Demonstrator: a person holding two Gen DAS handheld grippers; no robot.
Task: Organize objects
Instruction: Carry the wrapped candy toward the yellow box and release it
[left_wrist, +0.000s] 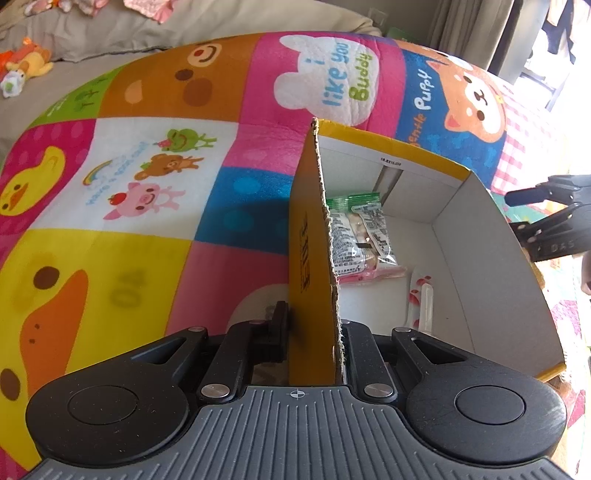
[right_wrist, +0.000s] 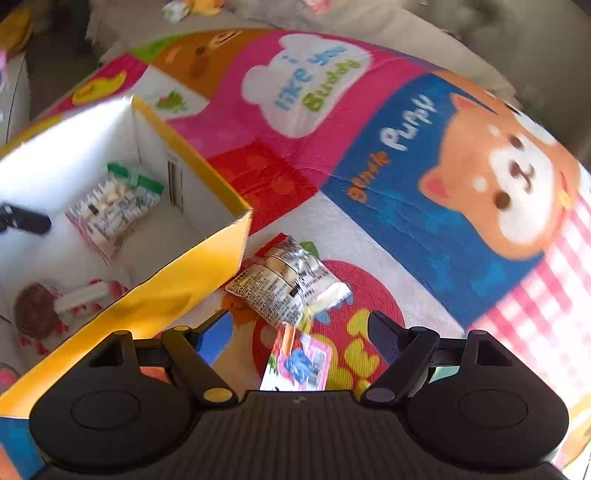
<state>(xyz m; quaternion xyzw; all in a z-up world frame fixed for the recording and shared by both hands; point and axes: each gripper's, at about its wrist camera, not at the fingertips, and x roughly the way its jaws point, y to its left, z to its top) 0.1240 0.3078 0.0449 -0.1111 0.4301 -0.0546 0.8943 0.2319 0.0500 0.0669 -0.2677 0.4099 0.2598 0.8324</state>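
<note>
Already, one snack packet (left_wrist: 360, 236) lies in the box (left_wrist: 476, 236). Your left gripper (left_wrist: 314, 332) clamps its wall; your right gripper (right_wrist: 299, 332), jaws apart, hovers over two more packets (right_wrist: 291, 291).

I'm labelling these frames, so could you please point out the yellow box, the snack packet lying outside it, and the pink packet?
yellow box (right_wrist: 155, 306), right wrist view, on its outer side wall.
snack packet (right_wrist: 288, 284), right wrist view, on its printed middle.
pink packet (right_wrist: 301, 363), right wrist view, on its blue picture.

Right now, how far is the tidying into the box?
Done: one snack packet and a lollipop lie in the yellow box. In hand: left gripper clamps the box wall; right gripper hovers open. Left: snack packet and pink packet on the mat.
</note>
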